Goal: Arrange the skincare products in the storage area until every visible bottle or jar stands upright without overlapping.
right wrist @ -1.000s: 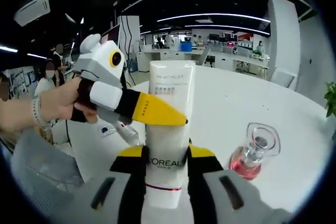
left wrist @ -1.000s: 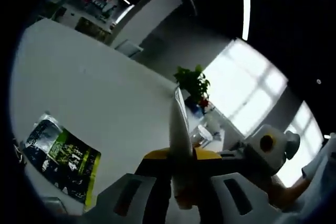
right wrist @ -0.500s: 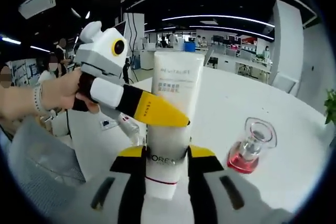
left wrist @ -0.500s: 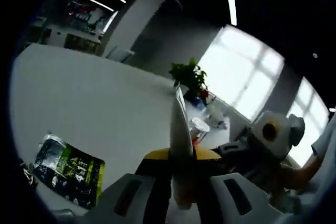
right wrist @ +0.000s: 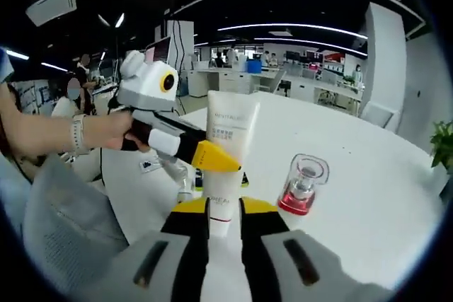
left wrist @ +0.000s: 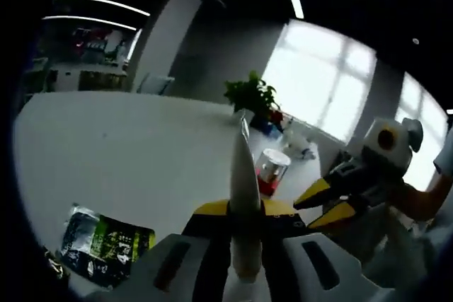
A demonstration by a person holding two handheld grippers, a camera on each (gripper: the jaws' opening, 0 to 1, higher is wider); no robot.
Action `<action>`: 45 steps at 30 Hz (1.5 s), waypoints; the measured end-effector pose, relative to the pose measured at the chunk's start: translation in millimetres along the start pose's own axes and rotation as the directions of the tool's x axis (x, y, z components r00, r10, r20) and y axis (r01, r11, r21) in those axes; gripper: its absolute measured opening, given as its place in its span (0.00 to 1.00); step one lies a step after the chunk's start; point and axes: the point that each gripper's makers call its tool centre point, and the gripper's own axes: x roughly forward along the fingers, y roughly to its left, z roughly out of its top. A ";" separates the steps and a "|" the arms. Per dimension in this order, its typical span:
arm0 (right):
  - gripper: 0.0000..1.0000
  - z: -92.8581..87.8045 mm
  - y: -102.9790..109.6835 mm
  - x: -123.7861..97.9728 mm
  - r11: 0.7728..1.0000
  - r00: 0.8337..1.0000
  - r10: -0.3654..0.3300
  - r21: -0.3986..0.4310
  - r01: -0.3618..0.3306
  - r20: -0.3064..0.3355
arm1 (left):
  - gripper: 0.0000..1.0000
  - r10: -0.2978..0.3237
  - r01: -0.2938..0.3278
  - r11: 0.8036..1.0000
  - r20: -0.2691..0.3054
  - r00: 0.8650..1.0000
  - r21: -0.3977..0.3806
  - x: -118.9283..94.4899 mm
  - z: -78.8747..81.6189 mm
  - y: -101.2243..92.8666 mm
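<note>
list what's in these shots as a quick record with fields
held item: white L'Oreal squeeze tube, flat crimped end up
left gripper: shut on the tube
right gripper: jaws apart, beside the tube
standing: glass bottle of red liquid with a clear cap, upright, apart from the tube
lying flat: green and black sachet
surface: white round table
background: green potted plant
</note>
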 end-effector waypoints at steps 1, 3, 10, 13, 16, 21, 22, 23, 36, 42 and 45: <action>0.15 0.8 -2.3 -3.1 1.000 1.000 0.001 -0.002 -0.001 0.002 | 0.09 -0.010 0.011 1.000 -0.006 1.000 0.024 3.4 -1.8 -1.4; 0.15 0.1 -6.4 -6.8 1.000 1.000 -0.005 0.004 0.005 0.004 | 0.09 -0.017 0.018 0.998 -0.022 1.000 0.059 7.7 -5.1 -2.9; 0.12 -2.4 -15.7 -18.4 1.000 1.000 -0.026 0.004 0.026 0.006 | 0.10 -0.032 0.044 0.984 -0.067 0.997 0.174 15.6 -14.5 -5.4; 0.12 -1.6 -19.4 -22.2 1.000 1.000 -0.030 -0.005 0.030 0.002 | 0.10 -0.060 0.074 0.970 -0.067 0.996 0.230 16.8 -16.4 -6.7; 0.12 1.4 -22.2 -27.0 0.999 1.000 -0.030 -0.014 0.030 0.005 | 0.10 -0.081 0.094 0.963 -0.058 0.995 0.253 17.9 -15.2 -8.8; 0.11 3.5 -26.7 -29.6 0.999 0.999 -0.033 -0.015 0.033 0.013 | 0.10 -0.096 0.109 0.953 -0.059 0.994 0.283 22.8 -15.5 -6.1; 0.10 3.9 -27.3 -29.8 0.999 0.999 -0.035 -0.016 0.035 0.015 | 0.10 -0.105 0.119 0.950 -0.065 0.992 0.290 23.4 -16.4 -6.3; 0.10 5.5 -28.4 -31.0 0.999 0.999 -0.041 -0.017 0.041 0.023 | 0.10 -0.118 0.135 0.944 -0.074 0.990 0.300 23.7 -18.0 -6.4; 0.10 -7.3 -34.1 -30.4 0.998 0.998 -0.059 0.026 0.058 0.016 | 0.11 -0.217 0.214 0.919 -0.029 0.976 0.330 23.1 -20.6 -14.2; 0.10 -17.3 -36.8 -31.9 0.996 0.998 -0.065 0.059 0.064 0.004 | 0.12 -0.251 0.241 0.905 -0.017 0.968 0.350 19.4 -24.1 -21.8; 0.10 -20.3 -36.7 -32.3 0.995 0.998 -0.067 0.072 0.066 0.002 | 0.13 -0.268 0.256 0.894 -0.019 0.963 0.366 16.6 -26.9 -26.5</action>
